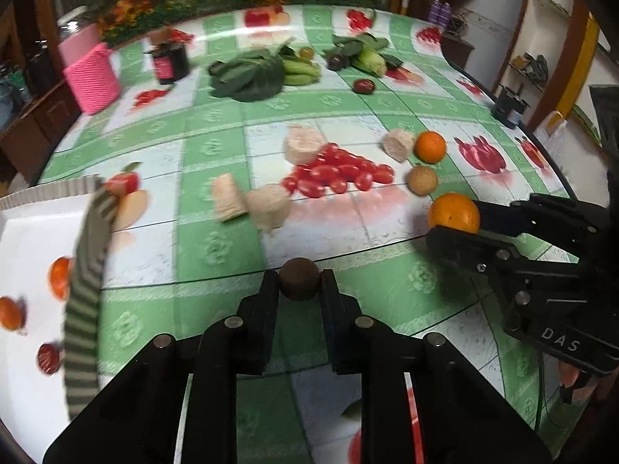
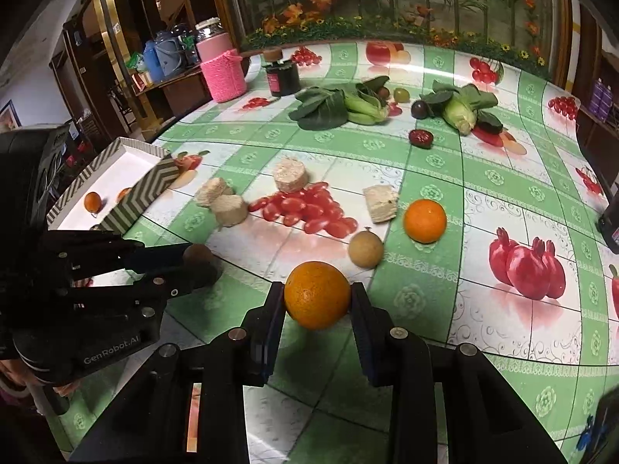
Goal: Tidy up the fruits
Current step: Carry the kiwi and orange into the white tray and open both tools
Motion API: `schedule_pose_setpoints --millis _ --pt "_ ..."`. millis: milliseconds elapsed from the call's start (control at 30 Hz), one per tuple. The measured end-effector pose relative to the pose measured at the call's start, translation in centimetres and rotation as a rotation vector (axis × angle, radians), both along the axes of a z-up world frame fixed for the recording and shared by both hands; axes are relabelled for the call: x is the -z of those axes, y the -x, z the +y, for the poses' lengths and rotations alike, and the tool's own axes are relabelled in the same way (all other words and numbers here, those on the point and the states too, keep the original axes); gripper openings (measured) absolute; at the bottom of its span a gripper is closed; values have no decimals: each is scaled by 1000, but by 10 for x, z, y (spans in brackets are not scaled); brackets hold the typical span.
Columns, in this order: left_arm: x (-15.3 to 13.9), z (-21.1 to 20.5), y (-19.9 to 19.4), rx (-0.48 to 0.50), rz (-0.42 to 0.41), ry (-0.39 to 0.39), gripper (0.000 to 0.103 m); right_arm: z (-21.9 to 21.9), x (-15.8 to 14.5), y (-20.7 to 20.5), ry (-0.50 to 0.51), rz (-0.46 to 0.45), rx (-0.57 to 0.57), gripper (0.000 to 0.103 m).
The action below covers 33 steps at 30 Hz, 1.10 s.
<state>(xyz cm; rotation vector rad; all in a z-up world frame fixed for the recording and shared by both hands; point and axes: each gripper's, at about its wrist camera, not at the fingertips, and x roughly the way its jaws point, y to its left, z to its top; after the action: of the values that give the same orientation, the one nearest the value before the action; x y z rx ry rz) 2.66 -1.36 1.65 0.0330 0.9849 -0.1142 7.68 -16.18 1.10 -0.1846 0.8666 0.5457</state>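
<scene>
over green checked tablecloth (image 2: 425, 147), left gripper (image 1: 300, 282) jaws pinch a brown fruit (image 1: 300, 279), right gripper (image 2: 317, 297) jaws an orange (image 2: 317, 294).

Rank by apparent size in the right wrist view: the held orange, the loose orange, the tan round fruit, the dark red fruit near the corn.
1. Held orange, though nearness inflates it.
2. Loose orange.
3. Tan round fruit.
4. Dark red fruit, farthest away, so its true size is unsure.

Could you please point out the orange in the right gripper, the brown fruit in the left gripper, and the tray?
round orange (image 2: 317, 294), right wrist view, front peel.
small brown round fruit (image 1: 300, 279), left wrist view, centre.
white zigzag-rimmed tray (image 2: 149, 185), right wrist view, near wall.
</scene>
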Motion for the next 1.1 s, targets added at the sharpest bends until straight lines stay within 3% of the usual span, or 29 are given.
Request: schedule_pose_setpoints --millis 633,1100 --pt "-31 66 44 -153 -88 11 18 62 -16 33 38 -67 -58 34" --pt "-38 125 64 -266 -110 -11 19 106 -24 43 71 -98 -133 34"
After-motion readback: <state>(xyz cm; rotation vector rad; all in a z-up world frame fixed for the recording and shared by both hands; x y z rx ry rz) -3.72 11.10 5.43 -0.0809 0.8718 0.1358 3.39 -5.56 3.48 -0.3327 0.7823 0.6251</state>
